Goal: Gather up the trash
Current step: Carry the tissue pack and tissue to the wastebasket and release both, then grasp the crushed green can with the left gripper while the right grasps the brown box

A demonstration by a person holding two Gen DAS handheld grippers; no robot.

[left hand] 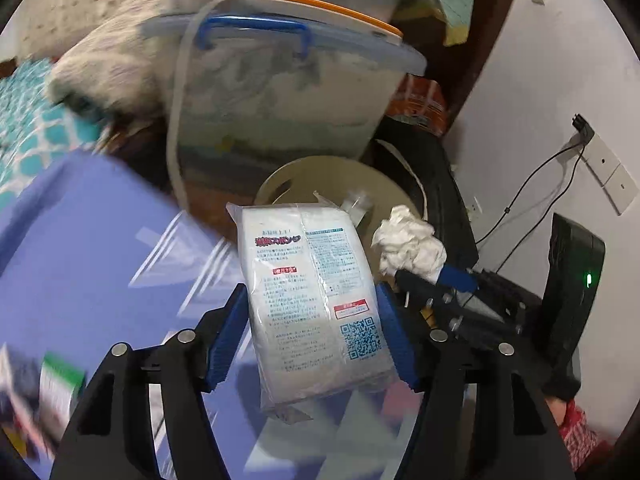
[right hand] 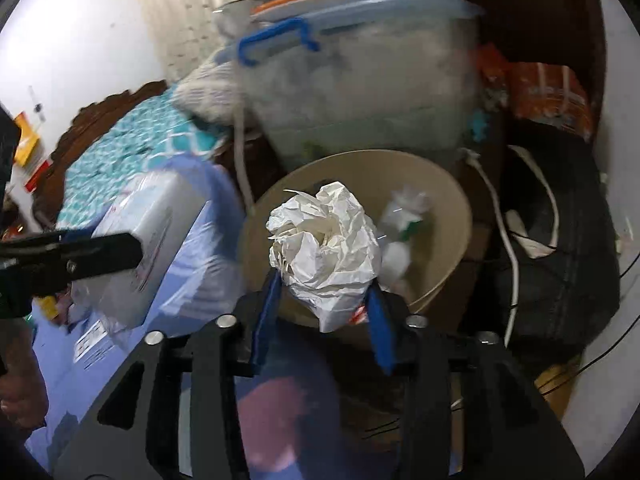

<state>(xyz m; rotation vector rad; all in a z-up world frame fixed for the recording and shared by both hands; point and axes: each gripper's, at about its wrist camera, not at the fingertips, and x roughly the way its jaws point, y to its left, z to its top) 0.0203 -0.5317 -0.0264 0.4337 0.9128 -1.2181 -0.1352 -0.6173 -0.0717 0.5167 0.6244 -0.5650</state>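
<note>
gripping flat plastic-wrapped pack in left tool | right tool pinching crumpled white paper wad | round beige bin

Both views were dim, indoor and bluish, with soft light and no hard shadows. The white wall was brightest, nearly washed out in the right wrist view. Motion blur smeared the blue sheet, the bin and the teal bedding, while the packet and the paper ball stayed sharp. Fisheye bending curved the edges into black corners.
</note>
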